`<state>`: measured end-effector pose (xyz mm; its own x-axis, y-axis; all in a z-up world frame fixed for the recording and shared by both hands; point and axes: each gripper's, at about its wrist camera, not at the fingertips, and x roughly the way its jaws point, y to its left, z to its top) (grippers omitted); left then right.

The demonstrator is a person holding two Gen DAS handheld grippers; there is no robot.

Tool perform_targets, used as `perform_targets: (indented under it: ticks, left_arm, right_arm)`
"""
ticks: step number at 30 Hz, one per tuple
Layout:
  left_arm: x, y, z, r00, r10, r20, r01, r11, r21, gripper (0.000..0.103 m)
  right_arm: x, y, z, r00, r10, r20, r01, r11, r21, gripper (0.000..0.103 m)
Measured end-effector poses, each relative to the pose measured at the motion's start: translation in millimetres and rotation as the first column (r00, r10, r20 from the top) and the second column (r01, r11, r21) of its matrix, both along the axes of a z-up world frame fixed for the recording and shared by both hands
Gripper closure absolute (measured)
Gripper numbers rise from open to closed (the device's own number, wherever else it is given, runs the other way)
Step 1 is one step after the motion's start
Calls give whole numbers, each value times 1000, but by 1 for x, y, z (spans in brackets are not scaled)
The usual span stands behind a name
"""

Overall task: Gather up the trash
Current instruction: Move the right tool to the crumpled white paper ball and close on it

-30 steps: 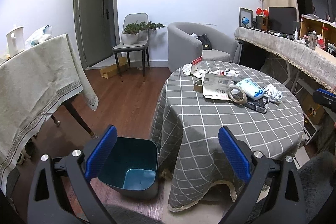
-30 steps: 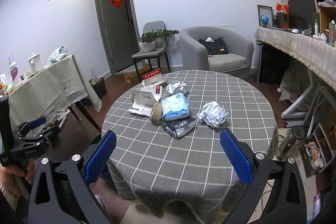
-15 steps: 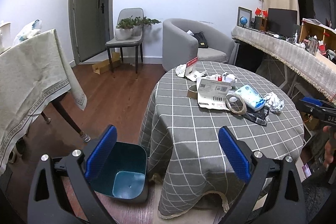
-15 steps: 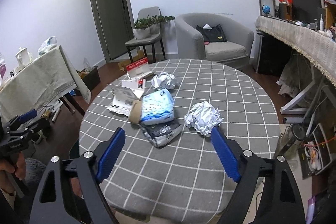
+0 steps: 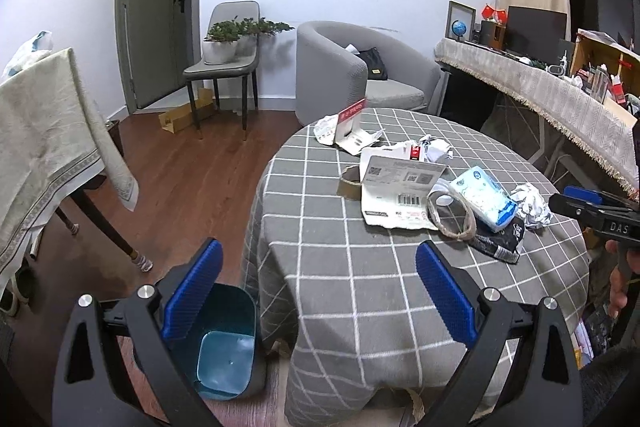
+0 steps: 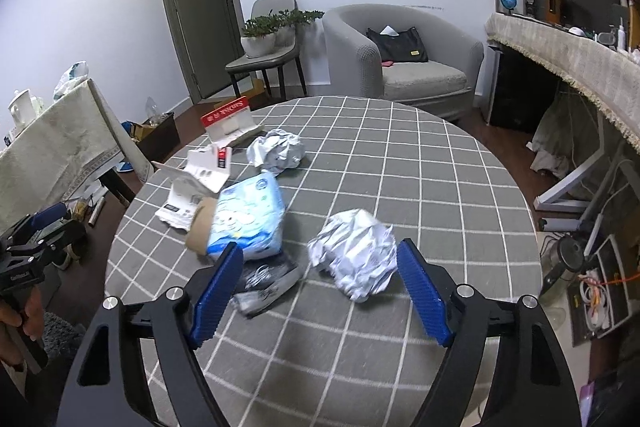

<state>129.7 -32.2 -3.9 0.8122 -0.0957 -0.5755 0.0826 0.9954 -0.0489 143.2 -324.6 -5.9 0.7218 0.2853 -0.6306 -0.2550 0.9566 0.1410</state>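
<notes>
Trash lies on a round table (image 6: 400, 187) with a grey checked cloth. My right gripper (image 6: 320, 291) hangs low over its near side, jaws closing. A crumpled silvery-white paper ball (image 6: 356, 255) sits between and just ahead of the blue pads, which do not touch it. Left of the ball lie a blue tissue pack (image 6: 250, 219) and a black wrapper (image 6: 268, 279). My left gripper (image 5: 318, 291) is open and empty at the table's edge, above a teal bin (image 5: 224, 347) on the floor. The left wrist view also shows the ball (image 5: 530, 205) and the right gripper (image 5: 592, 207).
Further trash lies behind: a second crumpled ball (image 6: 276, 151), torn white cartons (image 5: 400, 195), a tape roll (image 5: 452, 215) and a red-topped box (image 6: 230, 125). A cloth-covered side table (image 5: 48, 147) stands left, an armchair (image 6: 420, 67) behind, and a long counter (image 6: 568, 55) right.
Both grippers have moved forward and lower toward the table. The right jaws have narrowed, and the crumpled ball now lies between their tips. The left jaws stay wide.
</notes>
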Motion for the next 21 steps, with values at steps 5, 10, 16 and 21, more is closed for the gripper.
perform_targets:
  ticks: [5,10,16,21]
  left_arm:
    - [19,-11,-1,1000,-23,1,23,1000,1,5]
    - [36,-20,0,999,-42,-1,42,999,-5,4]
    - [57,-36,-1,997,-77,0,77,997,-4,4]
    - [72,-43,-5,997,-83,-3,83,996,-15,4]
  right_arm:
    - [19,-4,-4,1000,3,-15,-3,1000,-15,26]
    - [34,-4,-13,999,16,-38,-18,999,-35,31]
    - [52,-3,-28,996,21,-92,-26,998,-53,37]
    - [61,0,-36,993,32,-116,-39,997,-64,47]
